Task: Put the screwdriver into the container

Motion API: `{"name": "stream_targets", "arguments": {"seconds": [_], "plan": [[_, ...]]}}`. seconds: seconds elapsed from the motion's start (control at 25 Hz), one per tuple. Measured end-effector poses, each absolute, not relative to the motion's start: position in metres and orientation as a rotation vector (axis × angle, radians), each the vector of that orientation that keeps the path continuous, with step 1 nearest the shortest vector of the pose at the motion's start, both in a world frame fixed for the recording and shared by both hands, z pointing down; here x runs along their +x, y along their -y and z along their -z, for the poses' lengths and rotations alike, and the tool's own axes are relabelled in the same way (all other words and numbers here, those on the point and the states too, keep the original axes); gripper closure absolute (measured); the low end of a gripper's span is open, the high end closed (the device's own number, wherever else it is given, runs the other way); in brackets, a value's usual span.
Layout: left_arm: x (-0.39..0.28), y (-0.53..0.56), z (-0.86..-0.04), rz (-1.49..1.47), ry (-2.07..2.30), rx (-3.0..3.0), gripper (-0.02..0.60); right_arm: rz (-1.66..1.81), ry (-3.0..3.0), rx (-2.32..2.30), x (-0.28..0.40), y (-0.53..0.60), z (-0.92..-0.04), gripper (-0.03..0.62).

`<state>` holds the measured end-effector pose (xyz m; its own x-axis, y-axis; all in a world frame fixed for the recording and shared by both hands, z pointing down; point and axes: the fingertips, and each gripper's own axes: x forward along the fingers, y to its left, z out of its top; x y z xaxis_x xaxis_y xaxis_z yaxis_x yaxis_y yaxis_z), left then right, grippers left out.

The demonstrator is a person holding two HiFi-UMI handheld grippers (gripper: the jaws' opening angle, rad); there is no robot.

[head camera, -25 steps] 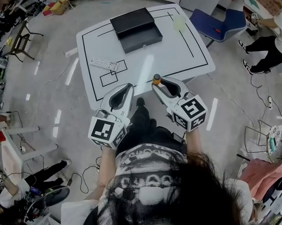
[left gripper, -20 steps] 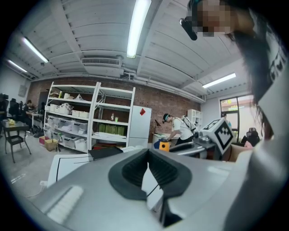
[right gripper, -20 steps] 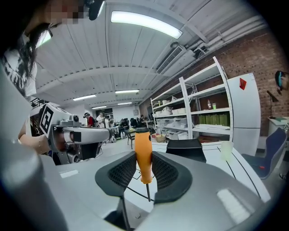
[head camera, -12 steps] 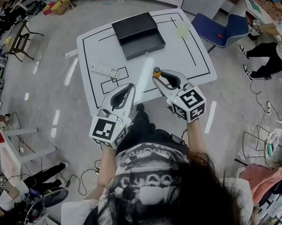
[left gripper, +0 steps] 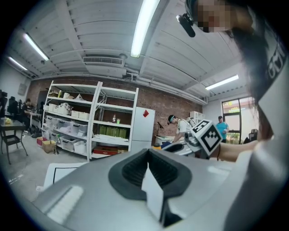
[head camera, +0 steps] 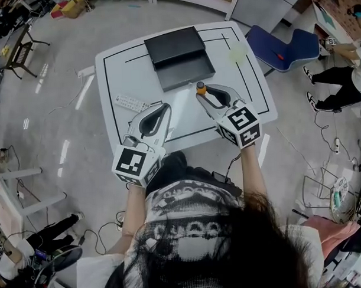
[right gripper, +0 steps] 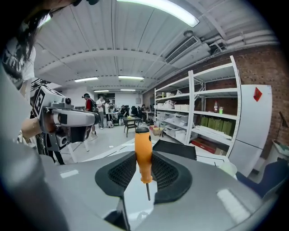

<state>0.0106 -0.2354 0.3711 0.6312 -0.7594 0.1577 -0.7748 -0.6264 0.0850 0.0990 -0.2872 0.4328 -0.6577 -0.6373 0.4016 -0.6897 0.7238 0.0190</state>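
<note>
Screwdriver (right gripper: 143, 153), orange-handled, is clamped by its handle between the pads of the right gripper (head camera: 201, 91), with the handle's end past the jaw tips and the thin shaft pointing back toward the gripper body. It is held over the white table (head camera: 252, 79), near the black container (head camera: 178, 49) but outside it. The left gripper (head camera: 165, 109) is held alongside, jaws pressed together on nothing. A remote control (head camera: 130, 102) lies at the table's left.

Robotics lab in a workshop hall.
White storage racks (left gripper: 90, 117) are lining a brick wall (left gripper: 174, 106); tube lights (left gripper: 144, 22) are running along a ribbed ceiling (left gripper: 90, 31); cables (head camera: 102, 230) are trailing over the grey floor (head camera: 59, 68); a white worktop (head camera: 252, 88) is carrying taped black outlines; people (right gripper: 100, 108) are working farther back.
</note>
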Motion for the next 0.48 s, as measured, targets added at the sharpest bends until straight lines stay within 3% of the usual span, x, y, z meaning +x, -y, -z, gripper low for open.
{"name": "stream_targets", "arguments": {"seconds": [0.48], "plan": [[-0.024, 0.280, -0.372, -0.114, 1.313, 2.678, 0.581, 0.007, 2.359, 0.769, 0.075, 0.385, -0.468, 0.480]]}}
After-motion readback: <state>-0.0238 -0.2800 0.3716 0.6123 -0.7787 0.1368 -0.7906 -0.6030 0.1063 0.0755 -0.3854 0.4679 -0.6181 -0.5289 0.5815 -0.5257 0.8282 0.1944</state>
